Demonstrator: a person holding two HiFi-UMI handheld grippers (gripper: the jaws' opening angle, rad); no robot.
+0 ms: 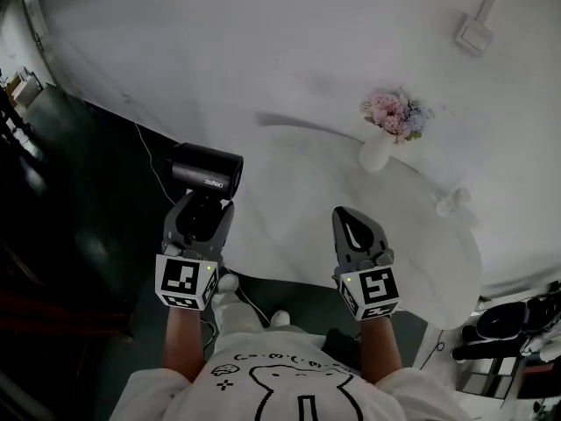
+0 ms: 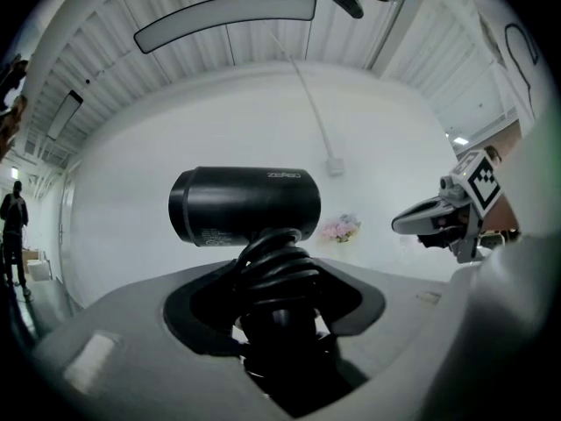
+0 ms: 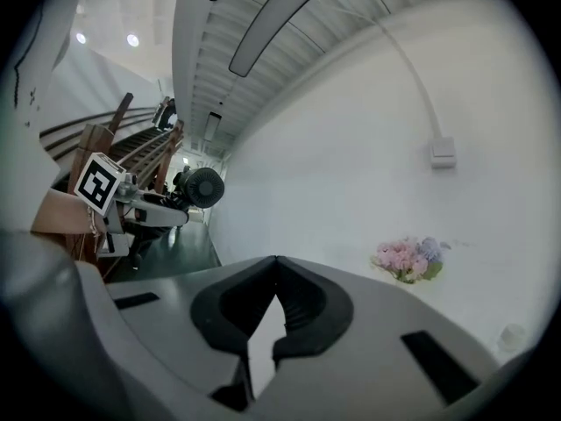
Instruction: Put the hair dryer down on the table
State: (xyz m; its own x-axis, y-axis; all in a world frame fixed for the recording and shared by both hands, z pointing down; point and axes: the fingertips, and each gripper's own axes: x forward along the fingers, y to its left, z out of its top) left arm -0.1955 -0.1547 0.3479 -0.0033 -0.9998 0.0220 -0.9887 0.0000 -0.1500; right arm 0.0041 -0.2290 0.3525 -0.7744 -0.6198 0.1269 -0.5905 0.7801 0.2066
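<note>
A black hair dryer point(image 1: 207, 168) is held up by its handle in my left gripper point(image 1: 207, 202), above the left edge of the white round table point(image 1: 298, 191). In the left gripper view the dryer's barrel point(image 2: 245, 204) lies crosswise above the jaws. Its cord is wound round the handle point(image 2: 273, 266), and my left gripper point(image 2: 273, 281) is shut on that handle. My right gripper point(image 1: 345, 212) hovers over the table's near side. Its jaws meet at the tips with nothing between them, as the right gripper view shows point(image 3: 277, 263).
A white vase of pink and blue flowers point(image 1: 392, 123) stands at the table's far side, and a small white object point(image 1: 452, 202) sits at its right. A wall socket point(image 1: 473, 35) with a cable duct hangs behind. Dark floor point(image 1: 79, 235) lies left, with dark equipment point(image 1: 508, 323) lower right.
</note>
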